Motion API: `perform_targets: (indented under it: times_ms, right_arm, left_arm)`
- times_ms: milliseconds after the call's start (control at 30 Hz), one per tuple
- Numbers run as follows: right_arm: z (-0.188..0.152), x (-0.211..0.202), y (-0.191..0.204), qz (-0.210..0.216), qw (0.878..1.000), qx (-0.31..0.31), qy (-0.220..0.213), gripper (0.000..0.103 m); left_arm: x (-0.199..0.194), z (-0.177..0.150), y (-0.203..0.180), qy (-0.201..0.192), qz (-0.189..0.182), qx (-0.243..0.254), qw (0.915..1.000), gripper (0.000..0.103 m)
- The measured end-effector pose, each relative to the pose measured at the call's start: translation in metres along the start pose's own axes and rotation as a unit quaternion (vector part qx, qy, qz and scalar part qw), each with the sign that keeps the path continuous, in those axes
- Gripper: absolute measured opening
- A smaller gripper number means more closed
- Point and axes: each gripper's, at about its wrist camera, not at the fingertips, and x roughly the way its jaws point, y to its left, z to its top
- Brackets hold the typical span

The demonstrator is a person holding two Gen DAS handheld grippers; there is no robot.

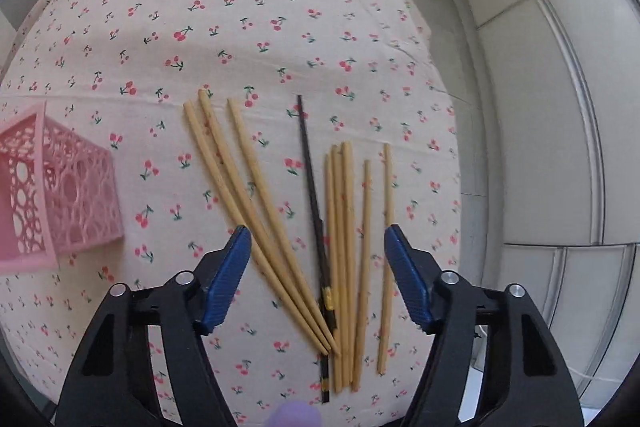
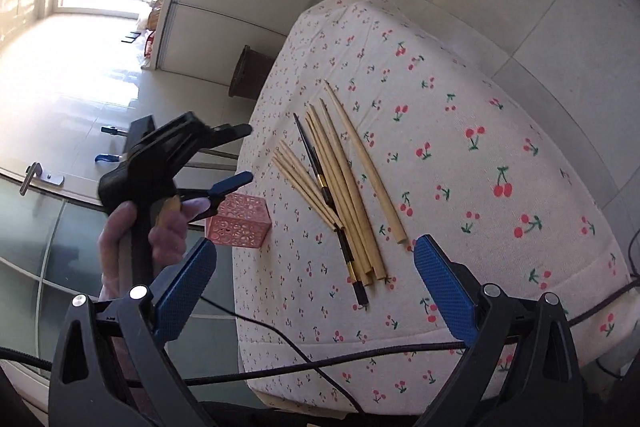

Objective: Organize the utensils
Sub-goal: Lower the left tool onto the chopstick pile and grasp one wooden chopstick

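Observation:
Several tan wooden chopsticks (image 1: 340, 227) and one black chopstick (image 1: 316, 223) with yellow bands lie loose on the cherry-print tablecloth (image 1: 240, 27). A pink lattice holder (image 1: 60, 195) lies on its side to the left. My left gripper (image 1: 318, 239) is open and empty, its blue pads above the chopsticks' near ends. In the right wrist view the chopsticks (image 2: 344, 187), the black one (image 2: 332, 203) and the holder (image 2: 238, 223) show. My right gripper (image 2: 314, 255) is open and empty, back from the table edge. The left gripper (image 2: 242, 157) shows there, held open in a hand.
The table's right side stands against a white tiled wall (image 1: 540, 67). Black cables (image 2: 320, 359) run across the table's near edge. A dark stool (image 2: 250, 75) stands beyond the far end, and a glass door with a handle (image 2: 36, 179) is at the left.

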Motion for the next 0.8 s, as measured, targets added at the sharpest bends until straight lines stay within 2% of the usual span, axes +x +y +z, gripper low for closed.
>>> perform_targets:
  times_ms: [67, 100, 167, 267, 400, 600, 733, 800]
  right_arm:
    - [0.0, 0.003, -0.001, 0.006, 1.0, 0.001, 0.008, 0.096]
    - [0.001, 0.004, -0.001, 0.01, 1.0, 0.002, 0.011, 0.096]
    - [0.004, 0.005, -0.002, 0.016, 1.0, 0.005, 0.015, 0.096]
    - [0.005, 0.007, -0.008, 0.024, 0.999, 0.02, 0.021, 0.096]
    - [0.006, 0.007, -0.013, 0.027, 0.999, 0.038, 0.027, 0.096]
    - [0.005, 0.007, -0.014, 0.025, 0.998, 0.041, 0.027, 0.096]
    - [0.005, 0.008, -0.016, 0.024, 0.998, 0.044, 0.03, 0.096]
    - [0.005, 0.008, -0.017, 0.024, 0.998, 0.044, 0.031, 0.096]
  left_arm:
    - [0.013, 0.014, 0.009, 0.012, 0.035, -0.014, 0.9992, 0.047]
    - [0.022, 0.015, 0.018, 0.012, 0.048, -0.017, 0.9986, 0.039]
    - [0.031, 0.021, 0.027, 0.001, 0.078, -0.02, 0.9967, 0.03]
    - [0.037, 0.027, 0.03, -0.025, 0.118, -0.023, 0.9925, 0.023]
    - [0.048, 0.04, 0.034, -0.047, 0.141, -0.055, 0.9873, 0.014]
    - [0.05, 0.047, 0.044, -0.067, 0.161, -0.089, 0.9806, 0.012]
    - [0.038, 0.043, 0.036, -0.073, 0.16, -0.079, 0.9813, 0.012]
    - [0.035, 0.045, 0.034, -0.067, 0.174, -0.07, 0.9799, 0.012]
